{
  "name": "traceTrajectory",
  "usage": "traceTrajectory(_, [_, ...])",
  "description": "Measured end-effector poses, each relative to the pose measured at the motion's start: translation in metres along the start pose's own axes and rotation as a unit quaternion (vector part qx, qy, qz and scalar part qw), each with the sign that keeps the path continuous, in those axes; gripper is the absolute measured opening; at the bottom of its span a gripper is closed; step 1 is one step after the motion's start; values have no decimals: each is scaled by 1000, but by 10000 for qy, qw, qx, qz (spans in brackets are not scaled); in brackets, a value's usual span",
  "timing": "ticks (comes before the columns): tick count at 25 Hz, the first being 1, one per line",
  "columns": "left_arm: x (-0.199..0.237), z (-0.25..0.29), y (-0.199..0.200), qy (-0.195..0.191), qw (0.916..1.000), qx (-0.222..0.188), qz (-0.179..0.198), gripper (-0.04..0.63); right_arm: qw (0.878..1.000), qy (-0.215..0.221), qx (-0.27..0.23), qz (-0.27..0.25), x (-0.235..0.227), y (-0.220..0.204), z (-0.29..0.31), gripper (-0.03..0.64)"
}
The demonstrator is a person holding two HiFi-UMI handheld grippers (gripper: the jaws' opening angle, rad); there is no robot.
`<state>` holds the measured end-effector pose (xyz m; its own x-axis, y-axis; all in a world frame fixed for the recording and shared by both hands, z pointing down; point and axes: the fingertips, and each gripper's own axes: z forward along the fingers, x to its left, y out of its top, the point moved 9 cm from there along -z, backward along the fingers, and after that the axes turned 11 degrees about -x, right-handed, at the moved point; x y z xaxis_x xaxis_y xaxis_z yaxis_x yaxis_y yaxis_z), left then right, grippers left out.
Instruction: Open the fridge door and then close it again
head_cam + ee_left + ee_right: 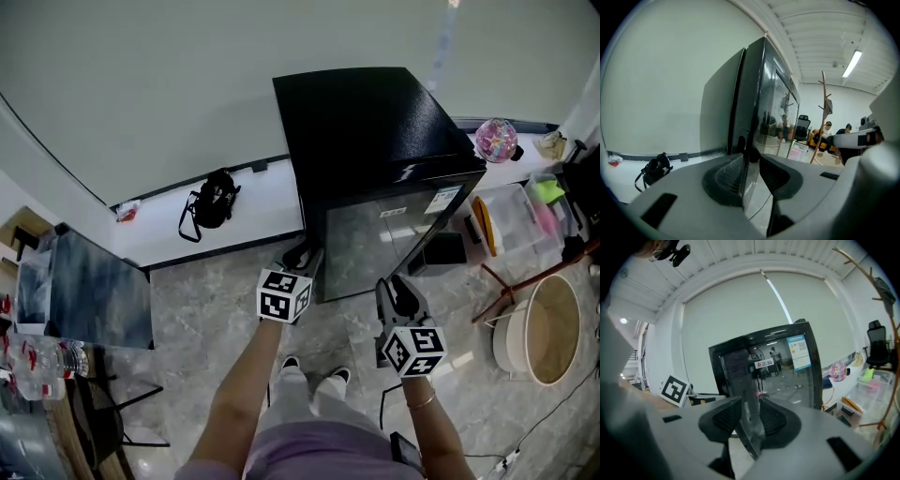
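A black mini fridge (pixel 375 131) stands on the floor against the wall, its glossy door (pixel 375 239) facing me. My left gripper (pixel 302 255) is at the door's left edge. In the left gripper view that edge of the fridge (pixel 754 84) runs down between the jaws, and the left gripper (pixel 750 168) is shut on it. My right gripper (pixel 398 292) hangs a little in front of the door, apart from it. In the right gripper view the fridge (pixel 778 352) is seen from the front, and the right gripper (pixel 749 420) is shut on a thin glossy see-through strip (pixel 745 394).
A black bag (pixel 214 199) lies on the white ledge left of the fridge. Right of the fridge are a clear plastic box (pixel 520 217), a pink ball (pixel 496 141) and a round tub (pixel 544 328). A dark panel (pixel 84 291) and water bottles (pixel 37 361) stand at the left.
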<state>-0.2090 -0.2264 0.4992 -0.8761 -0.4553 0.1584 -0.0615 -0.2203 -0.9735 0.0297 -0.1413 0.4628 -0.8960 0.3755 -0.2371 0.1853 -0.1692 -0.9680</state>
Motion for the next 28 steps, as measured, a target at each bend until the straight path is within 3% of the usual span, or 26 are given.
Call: traceTrajectory(28, [2, -4, 1, -203, 9998, 78, 37, 94, 9993, -351, -99, -117, 19, 7, -16, 114])
